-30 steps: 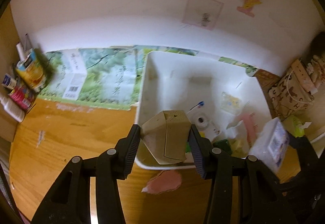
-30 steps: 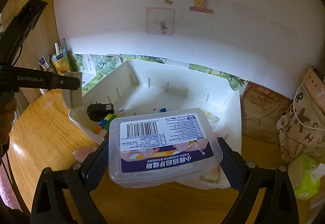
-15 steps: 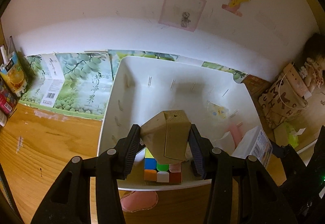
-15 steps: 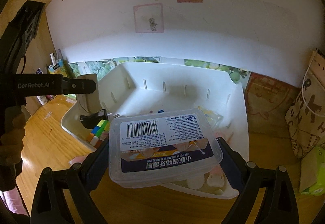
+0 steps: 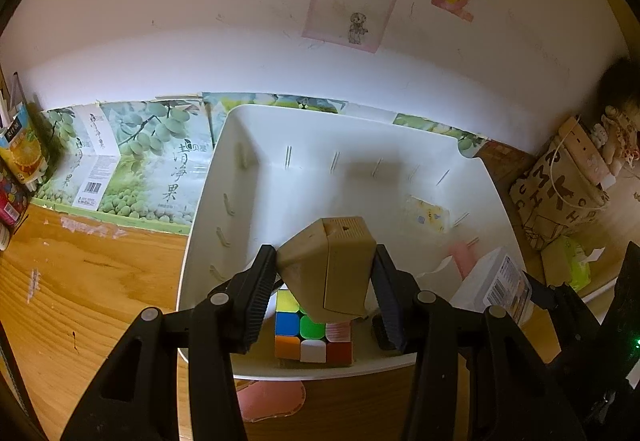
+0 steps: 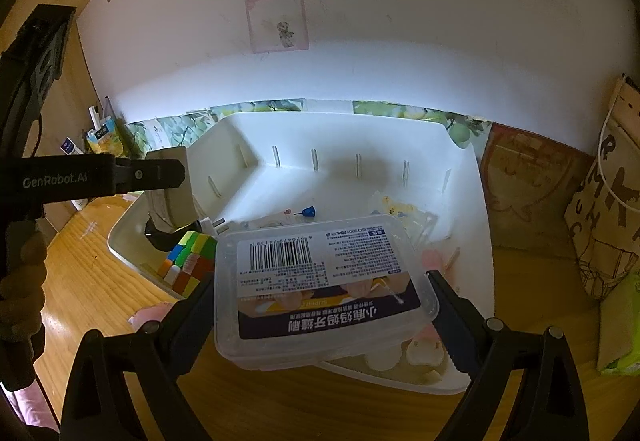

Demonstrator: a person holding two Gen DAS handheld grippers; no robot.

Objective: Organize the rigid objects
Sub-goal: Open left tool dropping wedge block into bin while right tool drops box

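Closest to the left wrist camera, the left gripper (image 5: pixel 326 281) is clenched on one tan box-shaped block (image 5: pixel 332 265) — its pads press both flanks and its long axis runs forward along the fingers, tipped downward. Straight below the block sits a single colour cube (image 5: pixel 314 333), against the near wall of the white bin (image 5: pixel 208 201). So the block hangs inside the bin's near-left corner, directly over the cube; setting it down cleanly calls for a shift toward the bare floor farther in.

The right gripper (image 6: pixel 320 301) grips one clear lidded container (image 6: pixel 320 281) by its short ends, long axis crosswise to the fingers, label up. It hovers over the bin's near rim (image 6: pixel 400 373), on the right side, so bare floor lies ahead and below.

Each hand is nearer its own side of the bin. Farther in lie small things — a blue-tipped pin (image 6: pixel 306 211), a yellow-printed packet (image 6: pixel 398 207), pale pink pieces — though I can't count those reliably. Behind the bin, a green fruit-printed carton (image 5: pixel 152 169) leans on the wall.
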